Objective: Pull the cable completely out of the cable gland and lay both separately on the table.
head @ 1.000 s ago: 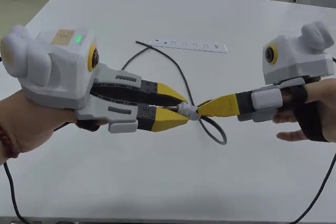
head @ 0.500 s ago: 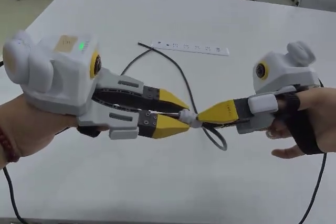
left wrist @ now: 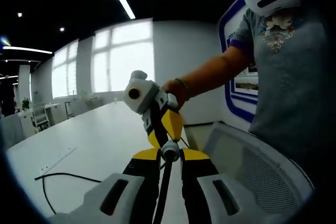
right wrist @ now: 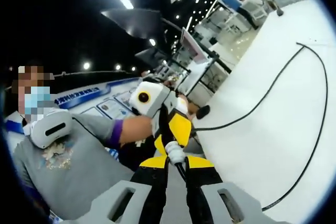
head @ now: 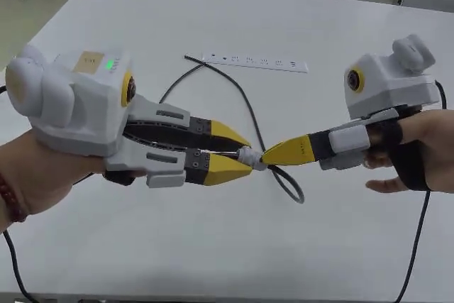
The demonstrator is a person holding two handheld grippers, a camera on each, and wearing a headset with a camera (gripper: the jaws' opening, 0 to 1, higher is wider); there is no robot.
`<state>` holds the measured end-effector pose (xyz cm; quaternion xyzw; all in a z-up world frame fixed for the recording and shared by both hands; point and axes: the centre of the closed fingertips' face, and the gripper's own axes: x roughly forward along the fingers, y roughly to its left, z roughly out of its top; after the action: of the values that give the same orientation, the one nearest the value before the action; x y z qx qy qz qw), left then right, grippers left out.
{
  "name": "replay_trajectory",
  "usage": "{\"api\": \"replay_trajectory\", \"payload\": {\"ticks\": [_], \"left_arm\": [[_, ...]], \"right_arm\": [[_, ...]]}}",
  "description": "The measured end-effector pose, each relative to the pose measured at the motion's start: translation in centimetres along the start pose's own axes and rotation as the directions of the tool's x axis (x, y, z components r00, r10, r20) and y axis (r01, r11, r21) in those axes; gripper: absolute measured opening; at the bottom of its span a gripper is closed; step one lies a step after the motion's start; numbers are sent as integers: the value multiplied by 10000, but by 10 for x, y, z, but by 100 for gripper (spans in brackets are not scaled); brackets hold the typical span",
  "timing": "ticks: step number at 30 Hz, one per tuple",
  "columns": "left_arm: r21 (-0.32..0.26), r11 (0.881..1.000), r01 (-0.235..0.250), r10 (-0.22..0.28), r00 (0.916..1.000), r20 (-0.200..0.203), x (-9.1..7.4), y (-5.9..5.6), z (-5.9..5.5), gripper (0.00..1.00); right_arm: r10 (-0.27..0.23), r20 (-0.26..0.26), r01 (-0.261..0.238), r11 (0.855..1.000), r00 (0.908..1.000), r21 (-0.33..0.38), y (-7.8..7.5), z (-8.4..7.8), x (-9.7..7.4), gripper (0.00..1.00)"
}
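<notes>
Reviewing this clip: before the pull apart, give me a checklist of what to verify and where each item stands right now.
1. Left gripper holding the cable gland: ok, its jaw tips close on the gland.
2. Right gripper holding the cable: ok, its tips pinch the black cable right beside the gland.
3. Cable out of the gland: not ok, it runs through the gland and on between the left gripper's jaws.
4. Slack for pulling: ok, the cable lies in a loose loop on the table under the right gripper.
5. Gland loosened enough to let the cable slide: cannot tell.
</notes>
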<state>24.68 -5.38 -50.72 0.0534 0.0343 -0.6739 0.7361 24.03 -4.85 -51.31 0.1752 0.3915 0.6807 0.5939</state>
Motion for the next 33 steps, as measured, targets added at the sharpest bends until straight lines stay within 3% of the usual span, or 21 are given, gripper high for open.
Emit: {"api": "replay_trajectory", "payload": {"ticks": [4, 7, 11, 14, 16, 17, 18, 20, 22, 23, 24, 25, 26, 29, 33], "left_arm": [[-57, 9999, -91, 91, 10000, -13, 0, 2, -1, 15], [-118, 9997, -207, 207, 9998, 8, -1, 5, -1, 15], [-230, 9992, -337, 339, 9994, 60, -3, 8, -1, 15], [-285, 9986, -450, 451, 9990, 29, -4, 10, -2, 15], [-387, 9981, -479, 483, 9988, 92, -5, 11, -2, 15], [-402, 9980, -488, 492, 9987, 94, -5, 11, -2, 15], [-406, 9978, -525, 529, 9986, 79, -5, 12, -2, 15], [-467, 9974, -548, 554, 9984, 106, -6, 12, -3, 15], [-534, 9968, -594, 603, 9981, 154, -7, 13, -2, 15], [-543, 9967, -599, 609, 9980, 175, -7, 13, -2, 15], [-548, 9966, -616, 626, 9979, 181, -7, 14, -2, 15], [-567, 9963, -650, 662, 9976, 194, -7, 15, -1, 15], [-584, 9961, -659, 673, 9975, 211, -7, 15, -1, 15], [-647, 9952, -735, 752, 9969, 249, -7, 17, -1, 15], [-723, 9941, -811, 830, 9963, 233, -8, 20, -2, 15]], "right_arm": [[-627, -119, 610, 9922, 9980, -1091, -1, 2, 0, 7], [-1142, -84, 1107, 9765, 9934, -1850, -2, 4, 0, 7], [-1917, -11, 1816, 9314, 9815, -3154, -3, 7, 1, 6], [-2581, 118, 2395, 8775, 9660, -4154, -5, 8, 1, 6], [-2781, 187, 2549, 8490, 9604, -4629, -4, 8, 2, 6], [-3056, 177, 2722, 8188, 9520, -5054, -5, 8, 2, 6], [-3175, 199, 2802, 8039, 9481, -5246, -5, 8, 3, 6], [-3650, 313, 3112, 7423, 9305, -5934, -5, 8, 4, 6], [-3895, 473, 3303, 7037, 9198, -6291, -6, 9, 4, 6], [-4048, 564, 3389, 6725, 9127, -6580, -6, 10, 4, 6], [-4196, 635, 3498, 6534, 9055, -6713, -6, 10, 4, 6], [-4381, 772, 3639, 6218, 8956, -6935, -7, 11, 4, 6], [-4496, 839, 3717, 6037, 8893, -7053, -7, 11, 3, 6], [-5075, 1169, 3969, 4887, 8537, -7770, -9, 13, 3, 6], [-5717, 1483, 4123, 3653, 8070, -8346, -13, 14, 3, 6]]}}
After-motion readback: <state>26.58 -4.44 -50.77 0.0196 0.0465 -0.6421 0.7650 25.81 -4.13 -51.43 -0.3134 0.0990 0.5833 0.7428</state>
